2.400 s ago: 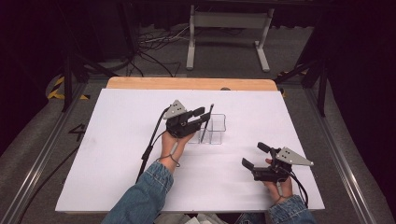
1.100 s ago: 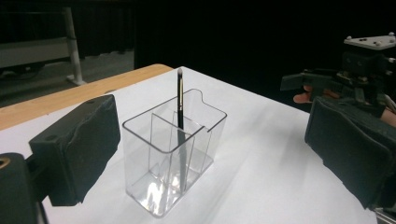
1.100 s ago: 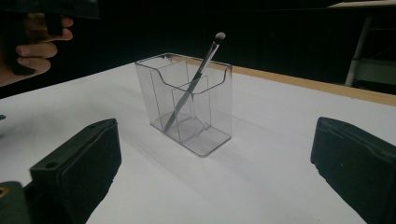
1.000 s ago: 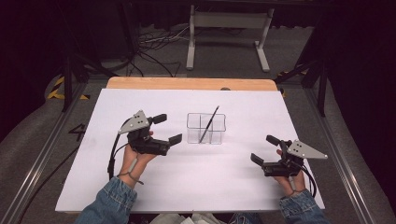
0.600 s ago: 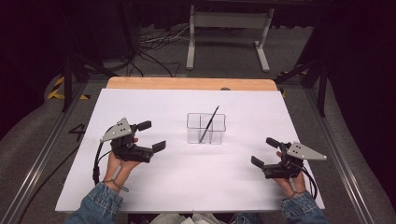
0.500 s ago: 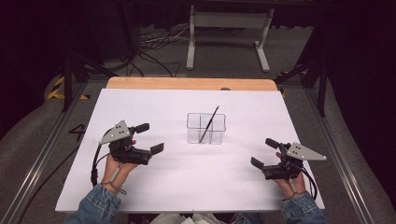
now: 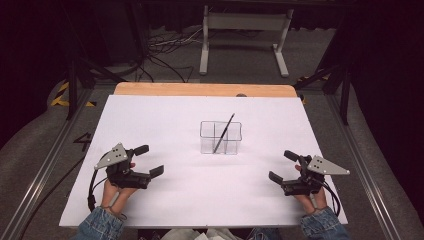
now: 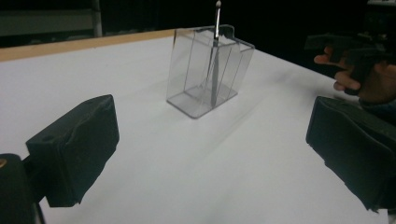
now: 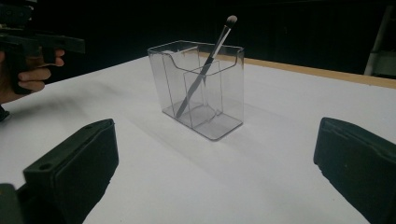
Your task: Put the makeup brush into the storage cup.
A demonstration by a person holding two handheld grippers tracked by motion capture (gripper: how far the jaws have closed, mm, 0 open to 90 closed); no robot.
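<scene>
- A clear plastic organizer with inner dividers stands near the middle of the white tabletop.
- A slim makeup brush leans inside it, handle down and tip up; from the high view the tip tilts toward 1 o'clock.
- The right gripper view brings out the brush's soft rounded head rising above the rim; from above it reads as a thin dark line.
- The left gripper rests at about 8 o'clock from the organizer, well apart from it, its jaws spread wide with nothing between them.
- The right gripper sits at about 4 o'clock, also well apart, its jaws spread wide and empty.
- Each gripper view catches the other hand far off: the right hand in the left gripper view, the left hand in the right gripper view.
- A bare wooden strip edges the table at 12 o'clock.
- Beyond it the high view shows a grey floor, loose cables, a light metal stand and dark surroundings.
</scene>
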